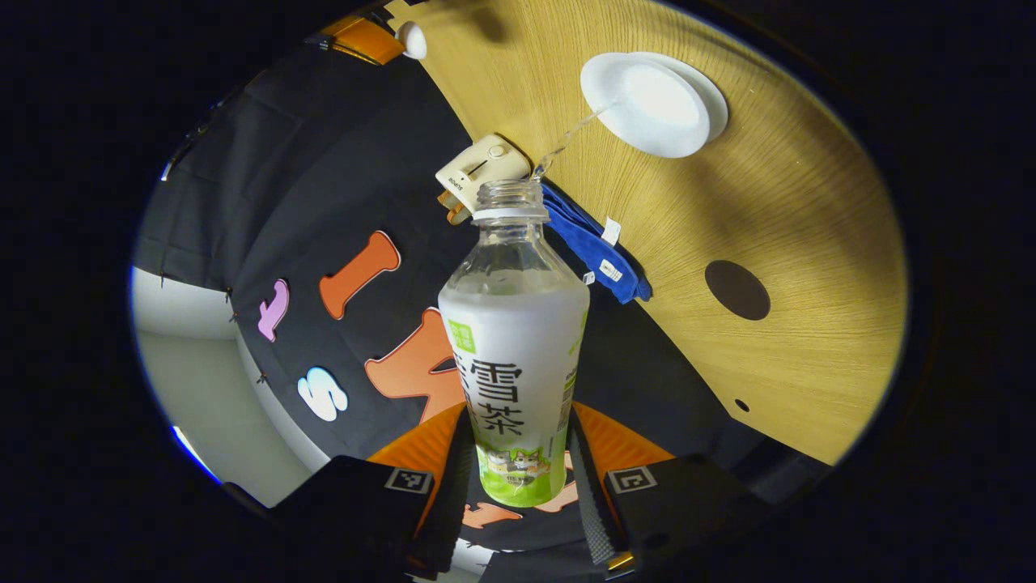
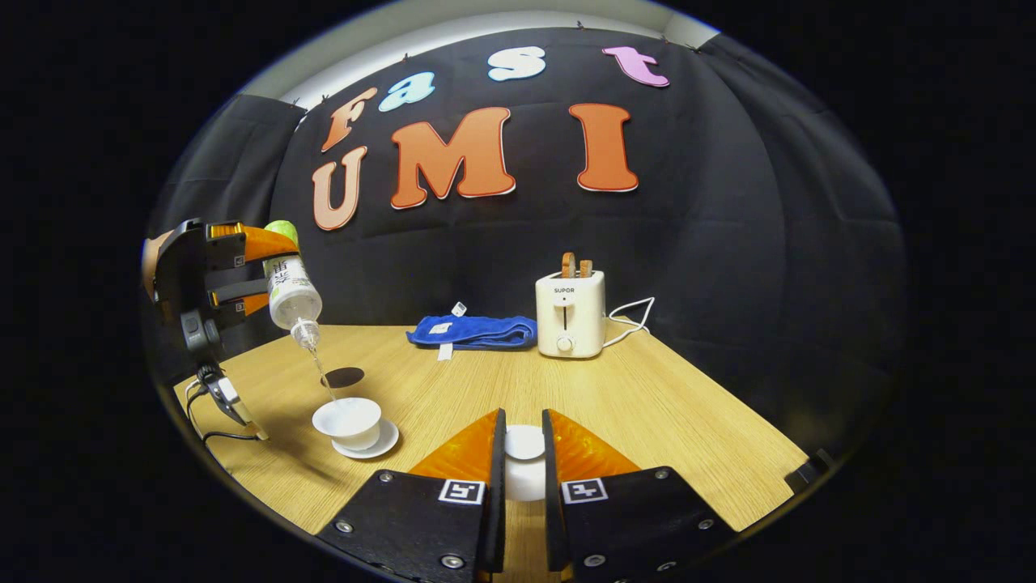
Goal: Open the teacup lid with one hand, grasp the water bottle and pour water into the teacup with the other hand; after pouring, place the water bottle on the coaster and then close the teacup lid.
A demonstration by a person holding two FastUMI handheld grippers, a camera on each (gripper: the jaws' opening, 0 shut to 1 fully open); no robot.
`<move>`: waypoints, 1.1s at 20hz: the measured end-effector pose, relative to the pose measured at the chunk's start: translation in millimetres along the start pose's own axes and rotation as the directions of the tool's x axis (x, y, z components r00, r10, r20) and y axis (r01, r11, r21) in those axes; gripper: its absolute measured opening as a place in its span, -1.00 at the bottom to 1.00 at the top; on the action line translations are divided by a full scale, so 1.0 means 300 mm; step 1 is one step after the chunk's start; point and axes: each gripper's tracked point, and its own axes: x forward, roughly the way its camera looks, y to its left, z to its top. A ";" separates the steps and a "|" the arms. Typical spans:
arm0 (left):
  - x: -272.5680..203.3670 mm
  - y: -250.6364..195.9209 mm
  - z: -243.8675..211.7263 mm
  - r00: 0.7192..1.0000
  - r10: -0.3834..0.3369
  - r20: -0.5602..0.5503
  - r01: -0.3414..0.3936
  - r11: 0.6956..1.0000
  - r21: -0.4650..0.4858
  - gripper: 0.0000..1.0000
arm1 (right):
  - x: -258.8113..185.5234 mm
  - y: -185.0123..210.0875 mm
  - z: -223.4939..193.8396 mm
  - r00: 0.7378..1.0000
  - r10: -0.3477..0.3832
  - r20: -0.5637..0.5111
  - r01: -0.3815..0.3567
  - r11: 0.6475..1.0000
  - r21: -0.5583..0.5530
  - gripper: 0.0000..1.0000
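Two claws busy: my left claw (image 1: pixel 518 478) clamps the tilted clear plastic water bottle (image 1: pixel 515 340), streaming into the white porcelain teacup (image 2: pixel 348 421) near the bench's left edge; my right claw (image 2: pixel 524 470) holds its white lid (image 2: pixel 524 461). Next, upright the bottle onto the dark round coaster (image 2: pixel 343 376).

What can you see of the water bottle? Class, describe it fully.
The water bottle is clear plastic with a white and green label, its cap off. The left hand-held gripper is shut on its lower body and holds it tipped, neck down. A thin stream runs from its mouth into the white teacup on the table.
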 end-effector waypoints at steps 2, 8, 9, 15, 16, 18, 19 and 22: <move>0.005 -0.027 0.029 1.000 -0.007 0.006 0.007 1.000 0.008 0.25 | -0.001 0.005 0.001 1.000 0.004 -0.001 -0.004 1.000 -0.008 -0.60; 0.007 -0.086 0.140 0.998 -0.023 0.061 0.022 1.000 0.015 0.25 | -0.007 0.017 0.004 1.000 0.008 -0.004 -0.008 1.000 -0.019 -0.60; 0.003 -0.081 0.158 0.997 -0.013 0.074 0.013 1.000 -0.005 0.24 | -0.006 0.022 0.000 1.000 0.009 -0.008 -0.009 1.000 -0.022 -0.60; 0.007 -0.202 0.175 0.996 -0.038 0.079 0.064 0.934 -0.351 0.32 | -0.014 0.065 0.018 0.999 0.032 -0.010 -0.032 0.999 -0.024 -0.60; 0.005 -0.204 0.172 0.997 -0.028 0.073 0.056 0.908 -0.416 0.35 | -0.016 0.078 0.029 0.999 0.039 -0.005 -0.039 0.999 -0.022 -0.60; -0.003 -0.177 0.127 0.999 0.010 0.042 0.014 0.847 -0.532 0.22 | -0.015 0.108 0.052 0.998 0.054 0.008 -0.054 0.998 -0.019 -0.60; -0.004 -0.176 0.096 1.000 0.014 0.024 0.003 0.796 -0.605 0.21 | -0.014 0.126 0.066 0.998 0.061 0.015 -0.061 0.998 -0.018 -0.60; -0.012 -0.159 -0.034 0.999 0.021 -0.050 -0.053 0.574 -0.817 0.27 | -0.006 0.191 0.100 0.995 0.088 0.037 -0.087 0.996 -0.021 -0.60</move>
